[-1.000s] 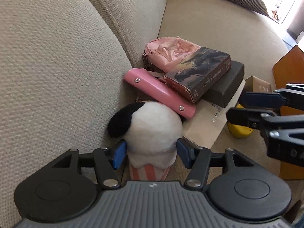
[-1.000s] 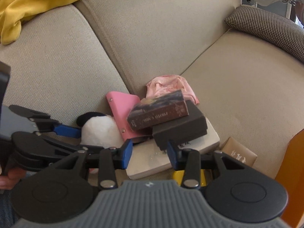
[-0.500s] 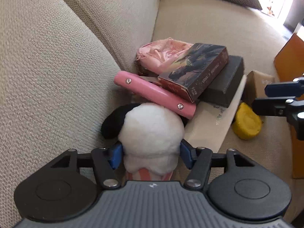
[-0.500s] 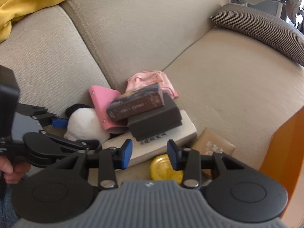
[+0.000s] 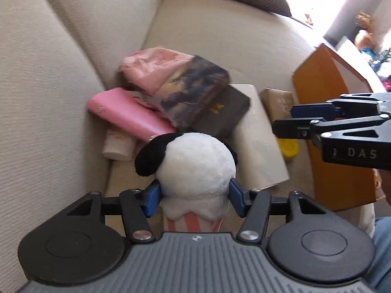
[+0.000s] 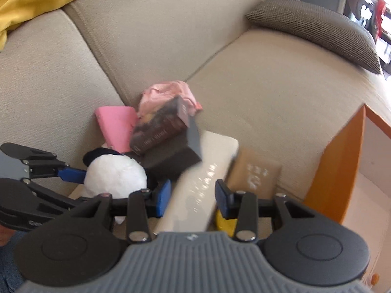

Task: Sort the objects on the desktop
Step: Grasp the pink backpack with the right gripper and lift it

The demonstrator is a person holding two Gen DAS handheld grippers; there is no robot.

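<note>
Most of the things still sit in a messy pile on the sofa (image 5: 220,39), so the sorting has hardly begun. One plush toy (image 5: 195,168), white with black ears, sits between the blue fingers (image 5: 152,197) of the left gripper (image 5: 194,196), which are closing and touch its sides. That gripper points steeply down. The right gripper (image 6: 191,197) tilts down over a white box (image 6: 202,178), fingers partly spread, holding nothing. An orange box (image 6: 342,171) waits nearby, maybe for the sorted things.
</note>
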